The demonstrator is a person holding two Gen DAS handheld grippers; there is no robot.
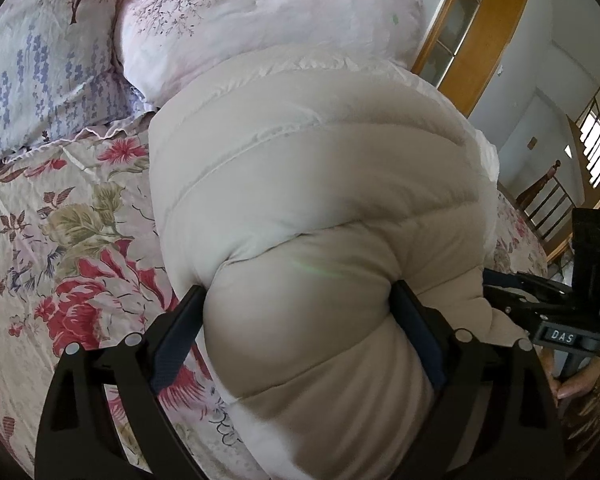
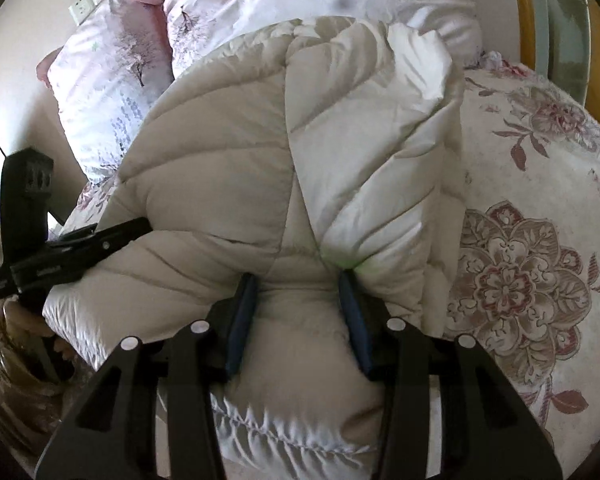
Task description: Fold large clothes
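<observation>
A beige quilted puffer jacket (image 1: 316, 184) lies bunched on the floral bed; it also fills the right wrist view (image 2: 228, 168). My left gripper (image 1: 300, 292) is shut on a thick fold of the jacket, its dark fingers (image 1: 176, 336) pressing into the padding on both sides. My right gripper (image 2: 298, 280) is shut on another thick fold of the jacket, blue-padded fingers (image 2: 242, 320) squeezing it. The right gripper also shows at the right edge of the left wrist view (image 1: 540, 308), and the left gripper at the left of the right wrist view (image 2: 72, 248).
The floral bedspread (image 1: 60, 248) stretches to the left and also to the right (image 2: 540, 260). Pink and lilac pillows (image 1: 236, 20) lie behind the jacket. A wooden bed frame (image 1: 484, 40) and a railing (image 1: 548, 204) stand at the right.
</observation>
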